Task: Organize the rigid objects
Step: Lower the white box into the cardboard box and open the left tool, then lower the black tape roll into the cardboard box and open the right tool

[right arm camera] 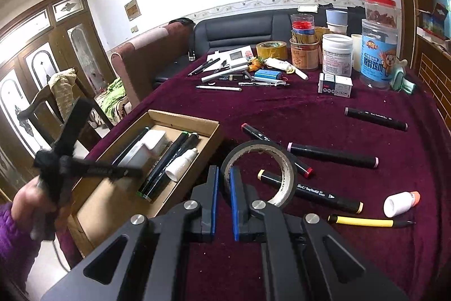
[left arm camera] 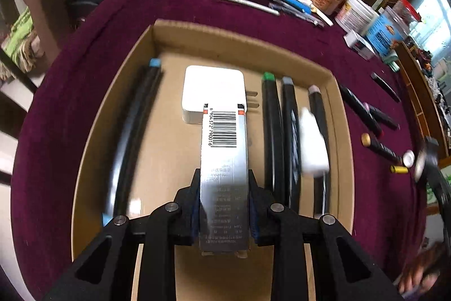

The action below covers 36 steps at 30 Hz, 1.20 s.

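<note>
Maroon-clothed table strewn with markers, jars, tape. Left tongs pinching a silver box, held over an open carton holding a white charger, 4 black markers, a small white bottle. Right tongs pressed together, straddling the wall of a black tape roll
</note>
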Available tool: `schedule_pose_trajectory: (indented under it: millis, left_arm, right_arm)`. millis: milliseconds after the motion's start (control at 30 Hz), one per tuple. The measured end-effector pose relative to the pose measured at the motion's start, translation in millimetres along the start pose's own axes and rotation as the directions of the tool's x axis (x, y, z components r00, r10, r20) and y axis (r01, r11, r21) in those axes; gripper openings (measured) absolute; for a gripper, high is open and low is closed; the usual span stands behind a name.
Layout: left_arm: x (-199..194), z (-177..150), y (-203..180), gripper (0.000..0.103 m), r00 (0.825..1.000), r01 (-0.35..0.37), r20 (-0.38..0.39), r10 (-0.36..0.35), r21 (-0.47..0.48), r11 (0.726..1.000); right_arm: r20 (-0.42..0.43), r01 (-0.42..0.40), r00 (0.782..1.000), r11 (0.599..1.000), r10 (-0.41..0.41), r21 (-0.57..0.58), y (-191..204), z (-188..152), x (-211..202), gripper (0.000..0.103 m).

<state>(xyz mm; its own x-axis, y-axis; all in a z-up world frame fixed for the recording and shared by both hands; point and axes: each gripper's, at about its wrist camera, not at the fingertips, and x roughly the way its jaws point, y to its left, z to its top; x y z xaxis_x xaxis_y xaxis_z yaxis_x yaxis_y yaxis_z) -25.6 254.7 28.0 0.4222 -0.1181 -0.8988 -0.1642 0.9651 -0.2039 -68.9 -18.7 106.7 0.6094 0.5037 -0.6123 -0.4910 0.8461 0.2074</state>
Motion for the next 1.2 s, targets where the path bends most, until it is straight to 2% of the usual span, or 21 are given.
schedule_pose_trajectory:
  millis: [67,133,200,300,400,467,533,567,667,733,833,900,1000,1033,1133,1200]
  left_arm:
    - [2.3,6.3,4.9,0.028,1.000,0.016,0.009,-0.015,-0.021,1.000]
    - [-1.9,4.9,13.9,0.033,0.997,0.080,0.010,-0.079,-0.077,0.994]
    - [-11.0,-3.5,19.9,0.049,0.992,0.123,0.024,-0.121,-0.097,0.988]
    - [-36.5,-24.8,25.9,0.063,0.987,0.149,0.070,-0.144,-0.077,0.986]
    - [-64.3,-47.5,41.8,0.072,0.978,0.171,0.133,-0.159,-0.080,0.982]
    - [-79.0,-59.4,53.5,0.073,0.972,0.179,0.171,-0.162,-0.092,0.980]
    - [-101.1,-79.5,71.2,0.074,0.958,0.185,0.241,-0.156,-0.102,0.977]
    - [-108.1,-86.0,75.8,0.077,0.953,0.181,0.265,-0.149,-0.102,0.978]
    - [-130.4,-110.5,98.7,0.086,0.925,0.183,0.358,-0.130,-0.116,0.976]
    - [-138.4,-125.1,117.2,0.088,0.910,0.194,0.396,-0.124,-0.142,0.971]
    - [-138.7,-139.2,140.4,0.088,0.902,0.227,0.413,-0.129,-0.198,0.953]
    - [-136.3,-146.3,153.3,0.088,0.898,0.257,0.414,-0.145,-0.229,0.939]
    - [-132.8,-151.9,161.6,0.088,0.898,0.256,0.418,-0.139,-0.237,0.937]
    - [-131.5,-151.5,162.5,0.088,0.897,0.255,0.419,-0.140,-0.234,0.938]
    - [-124.4,-149.1,162.6,0.088,0.899,0.268,0.410,-0.156,-0.230,0.936]
    - [-120.6,-148.4,160.9,0.088,0.900,0.276,0.402,-0.168,-0.227,0.934]
  right_arm:
    - [-0.001,-0.003,1.000,1.000,0.003,-0.008,3.3,0.3,-1.7,0.007]
    - [-0.002,-0.006,1.000,1.000,0.006,-0.021,8.7,1.4,-2.9,0.007]
    - [-0.014,-0.024,1.000,0.999,0.024,-0.037,16.5,3.1,-1.2,0.007]
    - [-0.050,-0.069,0.997,0.995,0.065,-0.066,34.8,6.6,10.1,0.007]
    - [-0.115,-0.145,0.984,0.986,0.135,-0.079,59.9,9.7,32.4,0.007]
    - [-0.152,-0.178,0.975,0.980,0.165,-0.083,74.8,10.9,47.4,0.007]
    - [-0.199,-0.237,0.955,0.969,0.220,-0.067,93.8,14.1,66.4,0.007]
    - [-0.220,-0.270,0.942,0.961,0.253,-0.052,102.5,15.8,74.3,0.007]
    - [-0.290,-0.375,0.886,0.927,0.362,0.012,133.4,24.5,104.5,0.008]
    - [-0.321,-0.404,0.862,0.914,0.392,0.033,152.4,27.7,122.5,0.008]
    - [-0.357,-0.418,0.835,0.905,0.419,0.084,174.2,31.9,154.8,0.008]
    - [-0.367,-0.403,0.834,0.909,0.411,0.104,183.2,33.1,169.2,0.008]
    - [-0.368,-0.319,0.877,0.947,0.310,0.035,196.4,34.3,182.4,0.009]
    - [-0.367,-0.305,0.884,0.952,0.290,0.017,199.1,33.3,183.8,0.010]
    - [-0.376,-0.300,0.881,0.954,0.288,0.029,200.3,30.3,189.5,0.010]
    - [-0.392,-0.314,0.863,0.946,0.318,0.076,196.5,28.7,194.7,0.015]
